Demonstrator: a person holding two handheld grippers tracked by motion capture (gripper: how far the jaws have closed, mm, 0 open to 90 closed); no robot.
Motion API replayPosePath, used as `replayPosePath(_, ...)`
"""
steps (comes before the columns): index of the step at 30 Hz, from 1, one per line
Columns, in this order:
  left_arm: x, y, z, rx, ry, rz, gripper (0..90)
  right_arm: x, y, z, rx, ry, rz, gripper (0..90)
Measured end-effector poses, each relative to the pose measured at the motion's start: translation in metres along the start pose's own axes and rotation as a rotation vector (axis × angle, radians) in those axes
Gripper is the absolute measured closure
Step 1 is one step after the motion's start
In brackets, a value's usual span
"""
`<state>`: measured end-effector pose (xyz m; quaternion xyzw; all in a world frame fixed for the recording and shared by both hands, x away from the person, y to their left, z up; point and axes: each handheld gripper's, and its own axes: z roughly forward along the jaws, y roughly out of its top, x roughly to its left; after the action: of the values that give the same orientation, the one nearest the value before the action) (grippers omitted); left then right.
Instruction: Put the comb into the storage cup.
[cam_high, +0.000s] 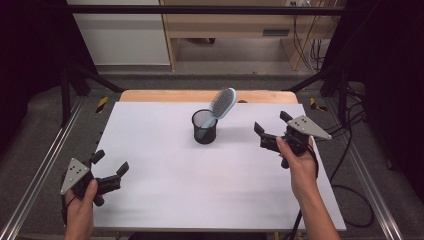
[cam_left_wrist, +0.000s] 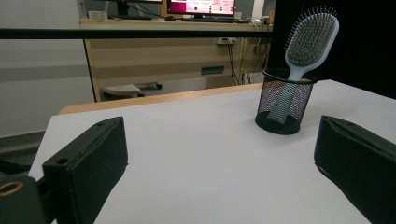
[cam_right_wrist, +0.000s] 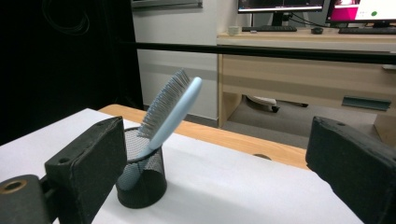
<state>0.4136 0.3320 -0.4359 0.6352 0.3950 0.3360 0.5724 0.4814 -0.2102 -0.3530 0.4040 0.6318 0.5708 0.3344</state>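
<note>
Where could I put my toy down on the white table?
Plenty of bare room: the wide stretch of table between the left hand-held gripper and right hand-held gripper, in front of the mesh cup. Also left of the cup. Only the cup with its hairbrush takes space.

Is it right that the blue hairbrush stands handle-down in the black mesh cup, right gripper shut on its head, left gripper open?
Not quite. The right gripper is open and apart from the hairbrush, as the high view shows. The rest holds: handle down in the black mesh cup, left gripper open.
</note>
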Motion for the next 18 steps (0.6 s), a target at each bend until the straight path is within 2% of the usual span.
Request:
replayPosePath(7,0.001,-0.001,-0.001,-0.006,0.005,-0.008,3.0,-0.009,-0.014,-0.010,-0.001,-0.006,0.018,5.7)
replayPosePath(18,0.001,-0.001,0.000,-0.004,-0.004,-0.017,3.4,-0.022,-0.035,-0.028,0.015,-0.029,0.020,6.0)
